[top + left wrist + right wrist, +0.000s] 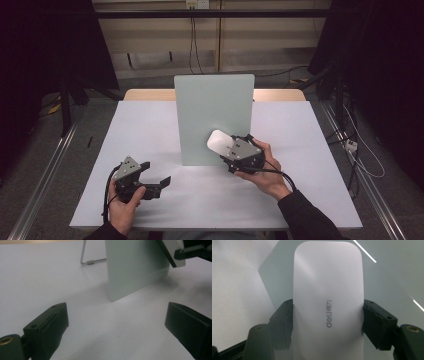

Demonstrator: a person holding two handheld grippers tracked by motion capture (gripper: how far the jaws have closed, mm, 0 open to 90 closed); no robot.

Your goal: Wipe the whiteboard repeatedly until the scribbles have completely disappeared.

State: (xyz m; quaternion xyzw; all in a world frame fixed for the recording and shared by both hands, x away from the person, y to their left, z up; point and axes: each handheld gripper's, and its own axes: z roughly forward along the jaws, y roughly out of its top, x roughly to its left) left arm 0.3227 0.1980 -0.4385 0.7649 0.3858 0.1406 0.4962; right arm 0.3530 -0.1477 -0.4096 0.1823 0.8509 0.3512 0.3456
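A pale green board [214,117] stands upright in the middle of the white table [145,130]. My right gripper [229,146] is shut on a white, rounded eraser [218,141] with a grey "deli" logo, held against or just before the board's lower right face. In the right gripper view the eraser [328,290] sits clamped by its long sides between the two black pads [284,320], with the board [392,272] behind it. My left gripper [156,172] rests low at the front left, open, with nothing between its fingers. From the left gripper view the board [135,267] and the eraser [178,253] lie ahead.
A wire stand [86,260] props the board from behind. A wooden strip [150,94] runs along the table's far edge. Dark curtains, metal rails and cables surround the table on the floor.
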